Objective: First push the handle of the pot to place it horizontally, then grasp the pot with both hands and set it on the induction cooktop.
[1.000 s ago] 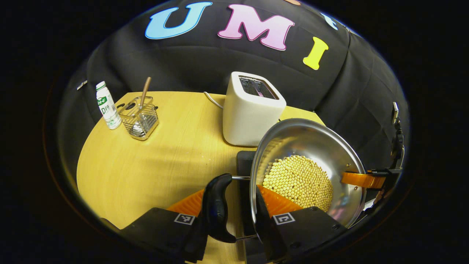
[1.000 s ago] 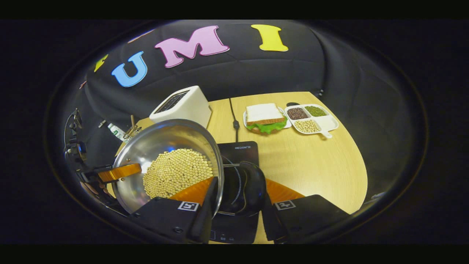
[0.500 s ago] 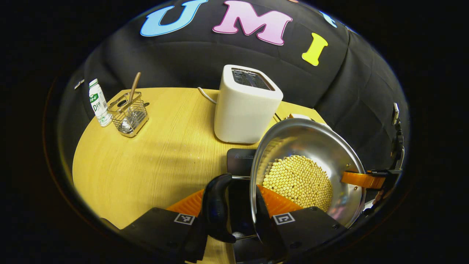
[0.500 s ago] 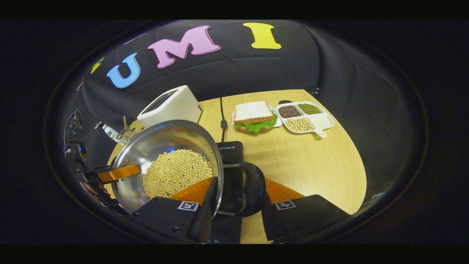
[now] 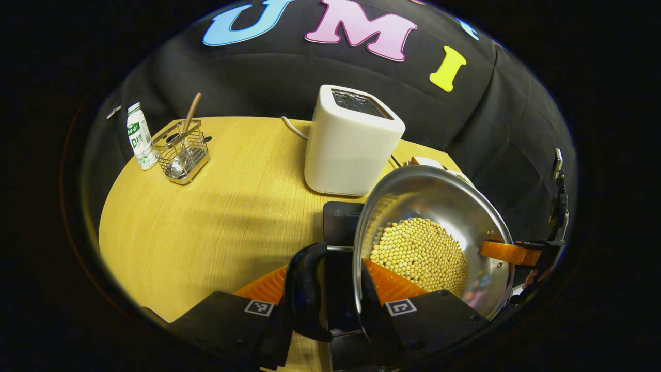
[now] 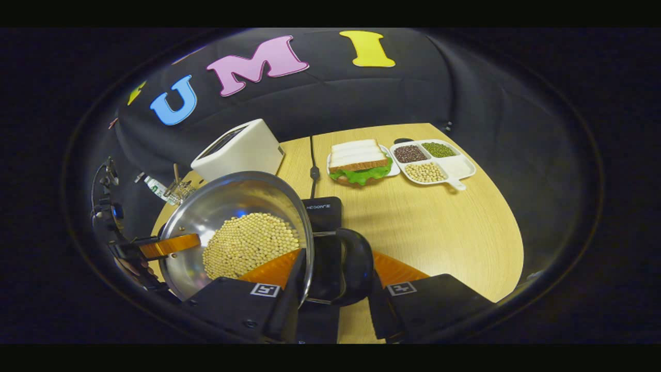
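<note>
1. left gripper [image 5: 330,305]: jaws narrowed on the steel pot's [image 5: 439,206] black side handle [image 5: 304,289] and rim.
2. right gripper [image 6: 330,294]: jaws clamp the opposite handle [image 6: 356,263] the same way.
3. the pot, holding soybeans [image 6: 253,243], hangs above the black induction cooktop [image 6: 323,212]; cooktop lettering too blurred to read.
4. white toaster [image 5: 351,142] stands behind; green-labelled bottle [image 5: 138,137] at the far table [image 5: 206,227] edge, print illegible.
</note>
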